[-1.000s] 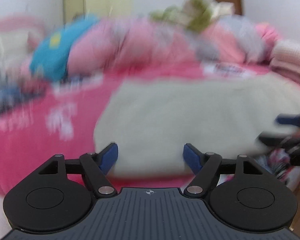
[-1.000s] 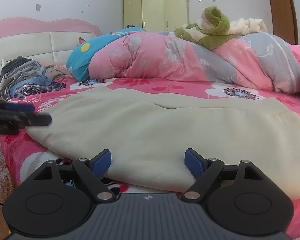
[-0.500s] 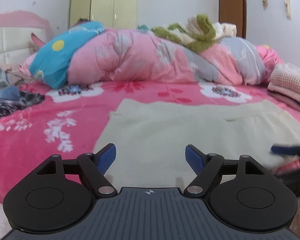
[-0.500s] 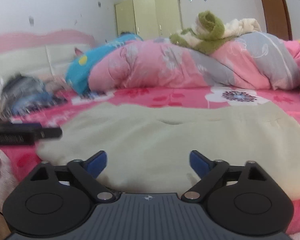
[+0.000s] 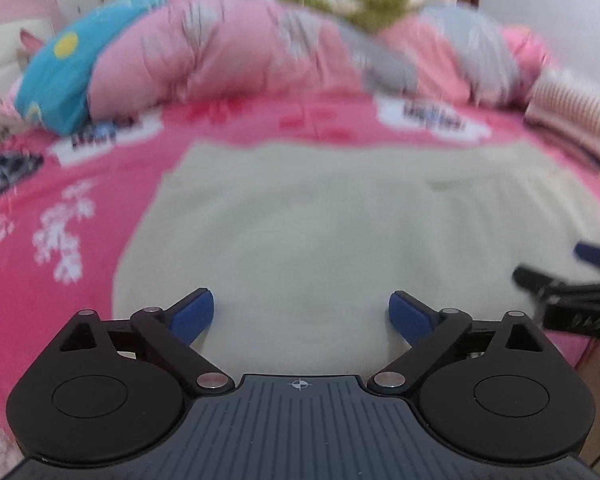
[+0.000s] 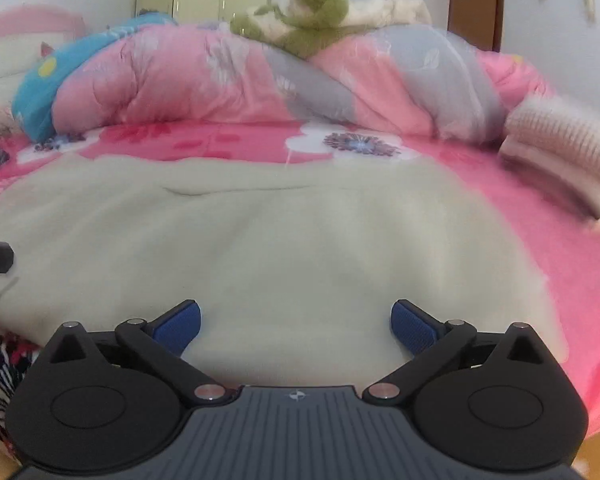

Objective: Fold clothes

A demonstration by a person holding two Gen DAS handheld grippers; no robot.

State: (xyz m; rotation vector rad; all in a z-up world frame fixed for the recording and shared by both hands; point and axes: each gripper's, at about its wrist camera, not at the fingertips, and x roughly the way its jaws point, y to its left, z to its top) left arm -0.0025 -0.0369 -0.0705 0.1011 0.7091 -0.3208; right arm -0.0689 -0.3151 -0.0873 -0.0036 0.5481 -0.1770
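Cream garment [image 6: 260,240] on pink floral sheet [image 6: 228,142]; pink-and-grey quilt [image 6: 260,80]; blue fingers [image 6: 178,326].

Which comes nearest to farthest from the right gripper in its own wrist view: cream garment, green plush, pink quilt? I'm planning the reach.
1. Cream garment, directly under the right gripper.
2. Pink quilt, behind it across the bed.
3. Green plush, atop the quilt's far ridge.

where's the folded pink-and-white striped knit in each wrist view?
Left wrist: folded pink-and-white striped knit at the right edge, upper half, on the pink floral bedsheet.
Right wrist: same knit at the right edge, mid-height.
Shared landmark: cream garment spread flat, centre of both.
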